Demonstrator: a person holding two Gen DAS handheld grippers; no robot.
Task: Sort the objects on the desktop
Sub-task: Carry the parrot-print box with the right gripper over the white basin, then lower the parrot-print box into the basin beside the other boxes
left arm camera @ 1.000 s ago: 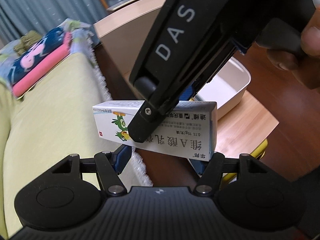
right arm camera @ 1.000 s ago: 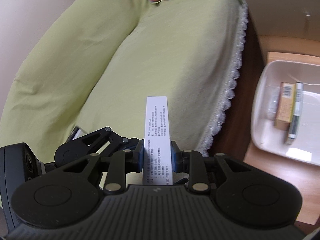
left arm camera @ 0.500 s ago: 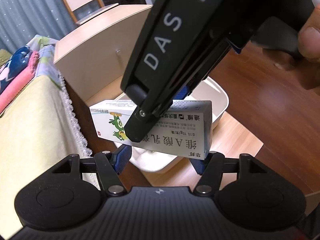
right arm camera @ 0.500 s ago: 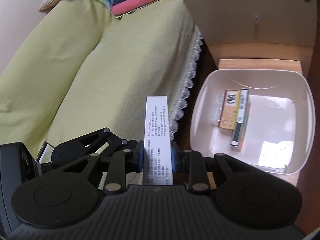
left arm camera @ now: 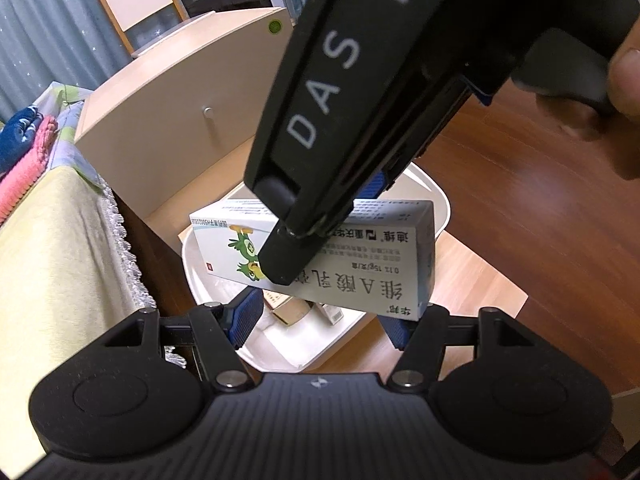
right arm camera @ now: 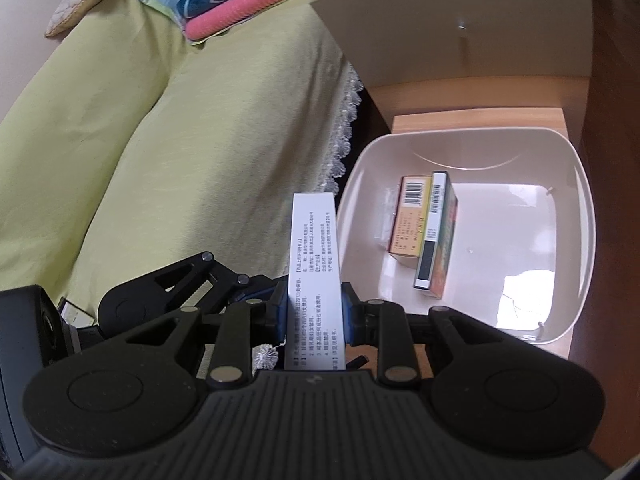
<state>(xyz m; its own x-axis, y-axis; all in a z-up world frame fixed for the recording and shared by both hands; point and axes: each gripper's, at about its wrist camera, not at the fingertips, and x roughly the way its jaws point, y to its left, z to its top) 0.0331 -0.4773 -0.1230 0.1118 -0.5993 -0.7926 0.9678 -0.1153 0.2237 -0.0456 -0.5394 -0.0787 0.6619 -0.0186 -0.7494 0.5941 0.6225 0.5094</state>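
Holding a white box upright between its closed blue fingers, the right gripper hangs just left of a cream bin. Inside the bin lie two smaller boxes side by side and touching: an orange box and a dark-edged box. The bin sits on a wooden surface beside a yellow-green bed. The left gripper stands wide open and empty beneath the white box.
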